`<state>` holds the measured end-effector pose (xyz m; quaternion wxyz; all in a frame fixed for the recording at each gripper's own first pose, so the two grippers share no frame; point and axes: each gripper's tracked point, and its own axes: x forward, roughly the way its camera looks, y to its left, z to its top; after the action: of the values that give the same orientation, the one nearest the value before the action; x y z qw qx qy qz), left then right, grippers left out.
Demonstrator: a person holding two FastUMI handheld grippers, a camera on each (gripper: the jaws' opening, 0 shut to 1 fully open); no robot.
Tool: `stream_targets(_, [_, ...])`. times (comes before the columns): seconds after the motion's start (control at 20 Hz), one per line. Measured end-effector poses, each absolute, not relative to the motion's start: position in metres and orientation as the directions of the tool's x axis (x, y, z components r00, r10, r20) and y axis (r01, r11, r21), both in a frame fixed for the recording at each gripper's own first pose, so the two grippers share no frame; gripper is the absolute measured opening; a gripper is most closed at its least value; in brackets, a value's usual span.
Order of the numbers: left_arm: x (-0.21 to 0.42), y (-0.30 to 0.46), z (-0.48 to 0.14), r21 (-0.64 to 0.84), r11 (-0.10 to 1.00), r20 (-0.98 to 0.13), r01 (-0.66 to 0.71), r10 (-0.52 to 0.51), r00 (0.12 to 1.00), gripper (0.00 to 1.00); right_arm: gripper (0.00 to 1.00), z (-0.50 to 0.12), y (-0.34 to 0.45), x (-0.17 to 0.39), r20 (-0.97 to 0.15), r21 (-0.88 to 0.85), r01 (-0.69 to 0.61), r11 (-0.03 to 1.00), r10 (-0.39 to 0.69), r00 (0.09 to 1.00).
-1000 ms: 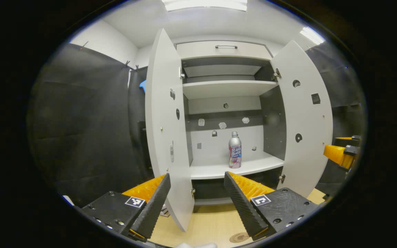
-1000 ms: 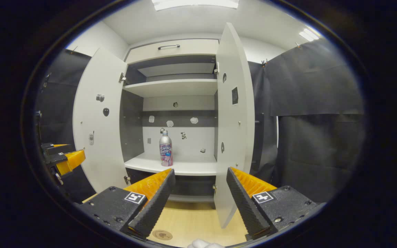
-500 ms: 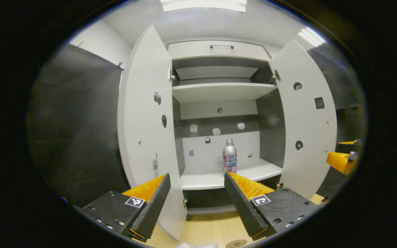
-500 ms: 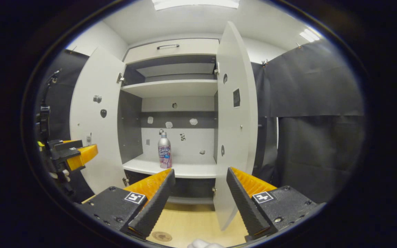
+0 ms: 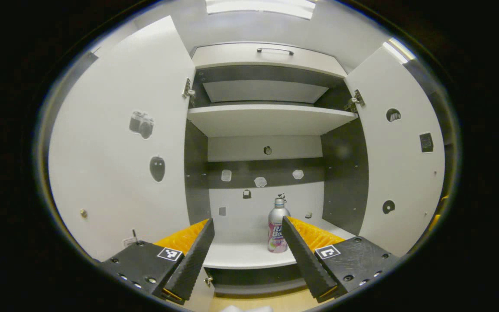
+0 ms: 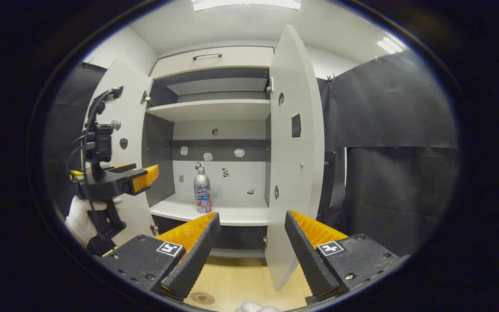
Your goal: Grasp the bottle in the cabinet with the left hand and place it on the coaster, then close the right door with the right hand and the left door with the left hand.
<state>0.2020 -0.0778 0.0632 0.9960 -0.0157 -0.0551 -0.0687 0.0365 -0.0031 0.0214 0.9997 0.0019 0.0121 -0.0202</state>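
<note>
Left gripper point(image 5: 246, 255), fingers apart, faces the upright bottle point(image 5: 277, 226) on the cabinet shelf point(image 5: 245, 256)

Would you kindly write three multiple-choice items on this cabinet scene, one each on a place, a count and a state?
1. Where does the bottle stand?
A. on the cabinet's lower shelf
B. on the upper shelf
C. on the coaster

2. How many cabinet doors stand open?
A. none
B. one
C. two

3. How is the left claw?
A. shut on the bottle
B. open, short of the bottle
C. shut on a door edge

Answers:
1. A: the right gripper view shows the bottle upright on the lower shelf, while the coaster lies bare on the table below.
2. C: the left door and the right door both swing outward.
3. B: its fingers are spread with a gap, and the bottle sits farther back, near the right finger in the left gripper view.
</note>
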Motion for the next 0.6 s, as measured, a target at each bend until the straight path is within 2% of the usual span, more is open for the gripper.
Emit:
stream_targets(0.05, [0.214, -0.082, 0.065, -0.017, 0.99, 0.117, 0.138, -0.135, 0.984, 0.98, 0.98, 0.022, -0.002, 0.037, -0.027, 0.005, 0.04, 0.999, -0.039, 0.999])
stream_targets(0.25, [0.264, -0.113, 0.063, -0.025, 0.987, 0.123, 0.16, -0.156, 0.98, 0.96, 0.98, 0.024, 0.002, 0.037, -0.036, -0.013, 0.038, 0.999, -0.038, 0.999])
stream_targets(0.6, [0.344, -0.152, 0.023, -0.068, 0.986, 0.041, 0.149, -0.147, 0.988, 0.98, 0.98, 0.017, 0.004, 0.043, -0.085, -0.045, 0.05, 0.998, -0.054, 0.995])
